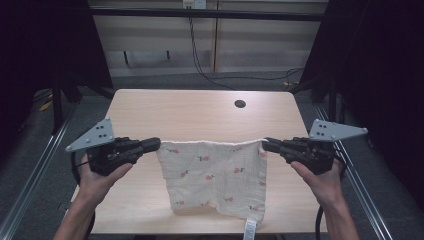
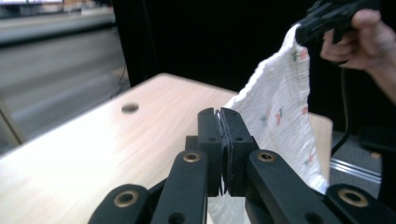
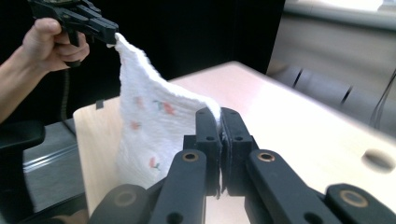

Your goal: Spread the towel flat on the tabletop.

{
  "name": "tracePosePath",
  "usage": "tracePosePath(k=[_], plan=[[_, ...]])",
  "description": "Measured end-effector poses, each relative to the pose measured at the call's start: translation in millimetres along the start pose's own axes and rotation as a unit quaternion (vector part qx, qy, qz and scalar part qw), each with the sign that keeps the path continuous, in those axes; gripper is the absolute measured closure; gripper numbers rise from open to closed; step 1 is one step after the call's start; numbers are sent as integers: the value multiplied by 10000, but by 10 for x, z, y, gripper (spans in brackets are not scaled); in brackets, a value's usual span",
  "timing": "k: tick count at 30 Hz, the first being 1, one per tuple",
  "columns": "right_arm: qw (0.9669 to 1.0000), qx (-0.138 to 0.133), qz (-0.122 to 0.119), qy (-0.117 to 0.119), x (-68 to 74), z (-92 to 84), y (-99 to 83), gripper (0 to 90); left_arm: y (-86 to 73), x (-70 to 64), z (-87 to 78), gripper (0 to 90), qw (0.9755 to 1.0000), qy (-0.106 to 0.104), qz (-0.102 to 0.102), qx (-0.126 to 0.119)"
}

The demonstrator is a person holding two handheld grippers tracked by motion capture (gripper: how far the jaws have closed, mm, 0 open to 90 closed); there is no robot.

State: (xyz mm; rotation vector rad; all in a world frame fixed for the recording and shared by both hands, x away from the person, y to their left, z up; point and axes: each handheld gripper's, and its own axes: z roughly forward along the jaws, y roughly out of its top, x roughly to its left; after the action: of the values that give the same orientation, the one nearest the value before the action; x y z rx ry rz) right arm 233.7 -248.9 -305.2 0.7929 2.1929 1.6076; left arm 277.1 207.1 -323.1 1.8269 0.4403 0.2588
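A: The cloth (image 1: 212,175) is hanging over the desk (image 1: 200,107) right now, a thin, crinkly white square dotted with small red and green prints. Its top edge is running almost straight from one hand to the other.

B: And both tongs are gripping it. The left tongs (image 1: 159,143) are pinching the top left corner, black jaws pressed flat together with just the thin weave between the pads.

A: Same on the other side. The right tongs (image 1: 264,145) are clamping the top right corner, jaws closed tight on the fabric.

B: From the left gripper view the cloth is draping down in a soft fold, sagging a little between the corners.

A: The lower edge is looking rumpled and is lying near the front edge of the desk. A small white label (image 1: 249,229) is dangling off the bottom right corner, past the desk edge.

B: The desk itself is pale wood grain, smooth, with rounded corners and a round dark hole (image 1: 240,104) toward the far side.

A: Each set of tongs is carrying a grey three-cornered plate on top, and they are pointing inward toward each other.
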Motion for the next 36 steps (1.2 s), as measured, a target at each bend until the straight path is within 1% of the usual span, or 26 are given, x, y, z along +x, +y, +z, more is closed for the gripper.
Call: tracePosePath(k=[2, 3, 6, 8, 10, 11, 12, 14, 15, 16, 17, 18, 19, 21, 23, 25, 26, 27, 28, 29, 30, 32, 33, 34, 35, 36], plan=[[9997, 147, 163, -98, -94, 66, -82, 878, -63, 34, 98, 880, 9999, 52, -35, 137], [9995, 211, 187, -113, -126, 89, -109, 878, -104, 67, 168, 880, 9997, 16, -69, 244], [9983, 453, 242, -261, -219, 192, -207, 878, -185, 124, 301, 880, 9990, 40, -150, 422], [9978, 531, 271, -296, -267, 251, -261, 877, -226, 168, 359, 880, 9984, 67, -196, 528], [9972, 607, 271, -328, -314, 314, -320, 878, -270, 221, 401, 880, 9976, 137, -248, 626], [9968, 662, 295, -346, -339, 353, -359, 878, -291, 246, 416, 880, 9973, 126, -301, 660], [9965, 694, 327, -343, -367, 385, -388, 877, -316, 277, 425, 880, 9967, 193, -304, 721], [9959, 738, 361, -369, -430, 442, -441, 877, -353, 318, 429, 880, 9963, 184, -395, 744], [9957, 757, 379, -370, -457, 465, -459, 877, -374, 340, 427, 880, 9958, 243, -394, 790], [9954, 768, 394, -414, -493, 494, -483, 877, -394, 361, 421, 880, 9954, 252, -443, 810], [9954, 768, 422, -397, -529, 522, -502, 878, -408, 377, 420, 880, 9952, 251, -481, 812], [9953, 779, 442, -376, -556, 546, -515, 877, -430, 398, 425, 880, 9952, 308, -501, 787], [9948, 818, 440, -419, -594, 589, -531, 877, -445, 420, 434, 880, 9951, 315, -527, 774], [9950, 797, 467, -381, -649, 667, -553, 877, -474, 471, 486, 880, 9939, 367, -577, 859], [9942, 849, 493, -428, -702, 750, -569, 877, -507, 514, 560, 880, 9931, 382, -643, 900], [9934, 918, 504, -470, -759, 824, -591, 877, -538, 555, 625, 879, 9923, 393, -671, 963], [9919, 1035, 554, -494, -831, 892, -622, 877, -563, 594, 666, 879, 9916, 406, -718, 1001], [9919, 1035, 554, -494, -831, 892, -622, 877, -579, 620, 692, 879, 9912, 403, -750, 1012], [9910, 1096, 595, -483, -864, 916, -637, 876, -614, 674, 742, 880, 9901, 425, -847, 1040], [9899, 1154, 688, -450, -925, 957, -674, 875, -632, 700, 765, 879, 9896, 436, -874, 1059], [9890, 1133, 789, -521, -981, 991, -717, 876, -658, 733, 795, 879, 9893, 458, -885, 1070], [9890, 1131, 802, -524, -1004, 1006, -735, 876, -709, 780, 859, 879, 9874, 463, -981, 1151], [9883, 1143, 830, -575, -1027, 1039, -757, 876, -734, 801, 892, 879, 9873, 457, -984, 1163], [9878, 1177, 839, -578, -1045, 1069, -772, 876, -763, 828, 939, 879, 9860, 473, -1020, 1234], [9874, 1225, 821, -571, -1071, 1109, -788, 876, -779, 844, 966, 878, 9852, 501, -991, 1306], [9871, 1250, 814, -589, -1086, 1135, -797, 876, -808, 862, 1004, 878, 9842, 516, -1036, 1341]])
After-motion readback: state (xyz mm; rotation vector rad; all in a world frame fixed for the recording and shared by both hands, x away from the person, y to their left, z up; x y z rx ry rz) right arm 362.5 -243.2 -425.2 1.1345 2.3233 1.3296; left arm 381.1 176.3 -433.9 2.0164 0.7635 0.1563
